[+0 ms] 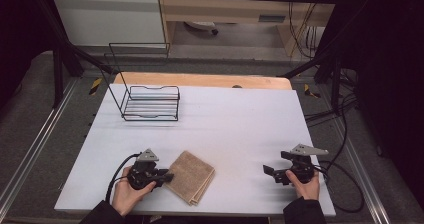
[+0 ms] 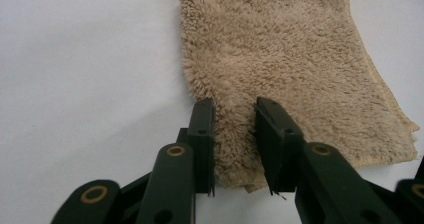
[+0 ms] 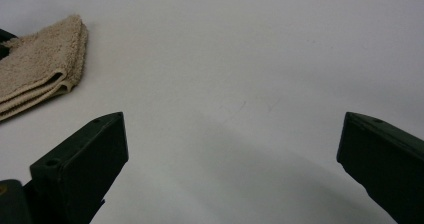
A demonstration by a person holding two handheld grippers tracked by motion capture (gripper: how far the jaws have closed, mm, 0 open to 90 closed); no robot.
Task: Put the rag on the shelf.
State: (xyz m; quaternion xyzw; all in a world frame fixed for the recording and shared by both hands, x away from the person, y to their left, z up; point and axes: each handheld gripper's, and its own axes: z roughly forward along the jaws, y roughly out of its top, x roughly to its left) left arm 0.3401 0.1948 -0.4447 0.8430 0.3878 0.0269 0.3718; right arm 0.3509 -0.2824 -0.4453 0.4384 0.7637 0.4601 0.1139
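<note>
A folded beige towel (image 1: 191, 177) lies flat near the front edge of the white table (image 1: 240, 119), left of centre. My left gripper (image 1: 169, 176) reaches it from the left, held in a hand. In the left gripper view its jaws (image 2: 235, 109) stand on either side of the towel's (image 2: 300, 59) near corner, and the pile fills the narrow gap and touches both pads. My right gripper (image 1: 270, 172) rests at the front right, well away from the towel. Its jaws (image 3: 232, 134) are wide apart over bare table, with the towel (image 3: 40, 64) at the far left.
A black wire rack (image 1: 150, 103) with a tall wire back stands at the back left of the table. A wooden board edge (image 1: 200, 79) runs along the far side. Cables trail off the table's right side.
</note>
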